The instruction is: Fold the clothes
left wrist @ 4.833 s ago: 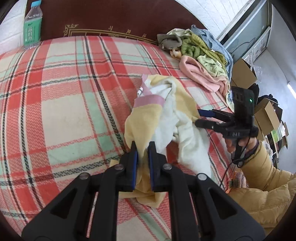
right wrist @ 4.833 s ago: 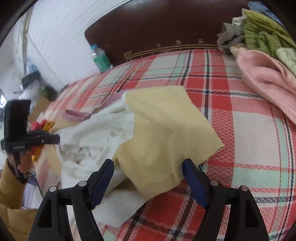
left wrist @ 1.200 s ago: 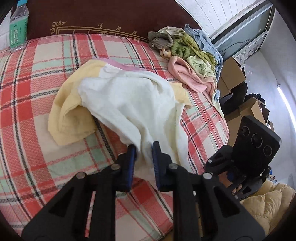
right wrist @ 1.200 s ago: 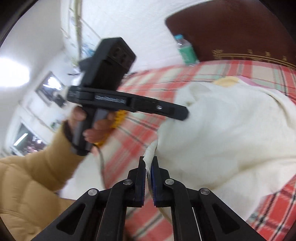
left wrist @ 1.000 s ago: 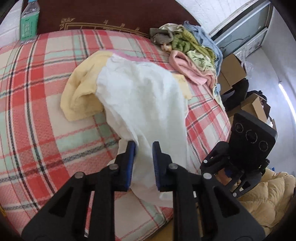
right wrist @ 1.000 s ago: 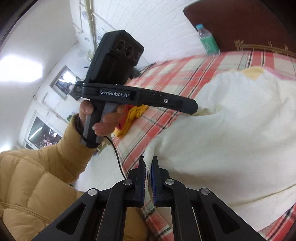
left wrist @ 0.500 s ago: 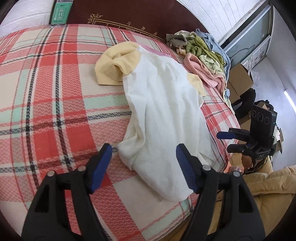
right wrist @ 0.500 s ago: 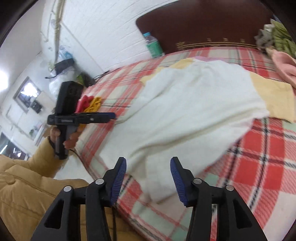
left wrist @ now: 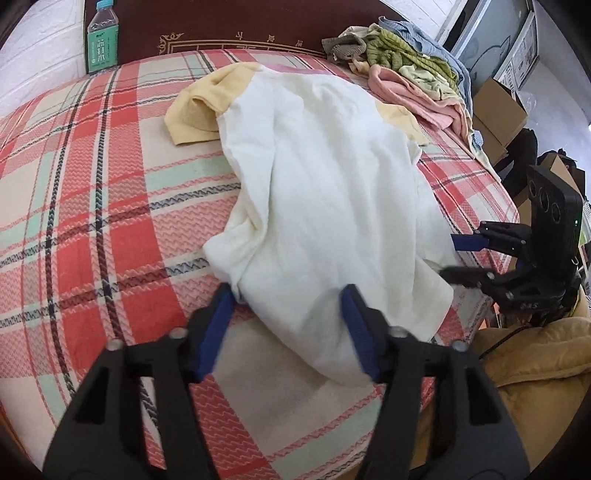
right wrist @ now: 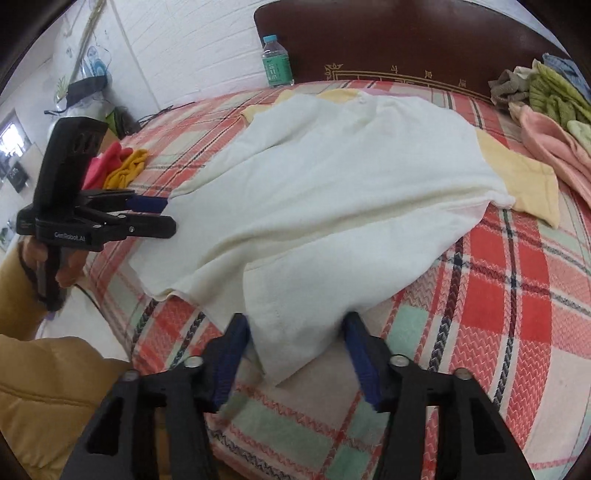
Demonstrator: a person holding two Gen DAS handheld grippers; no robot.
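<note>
Item: shirt (left wrist: 325, 192), white body with yellow sleeves, pink trim at the collar.
Place: spread on the bed (left wrist: 96, 206), collar towards the headboard (left wrist: 236, 22), hem at the near edge of the bed and partly over it.
Lie: not flat; the body is rumpled, the hem bunched in a soft roll, one yellow sleeve (left wrist: 199, 107) crumpled beside the body on the bottle side, the other (right wrist: 524, 177) lying flatter on the side of the clothes pile.
Handling, judged: light, soft and limp; it will sag and drag wherever it is unsupported, and will not break. The knit looks thick enough to pinch without slipping.
Where to take hold, judged: the two hem corners, or the shoulder seams where white meets yellow; a pinch through both layers at an edge, not mid-body.
Left tool (left wrist: 288, 325): wide open, empty, the hem roll between its fingers but not clamped.
Right tool (right wrist: 295, 347): wide open, empty, a hem corner lying between its fingers.
Step, judged: garment laid out; smoothing and first fold not yet done.
Also present: clothes pile (left wrist: 410, 74) beside the headboard, well apart from the shirt; water bottle (left wrist: 101, 37) against the headboard.
</note>
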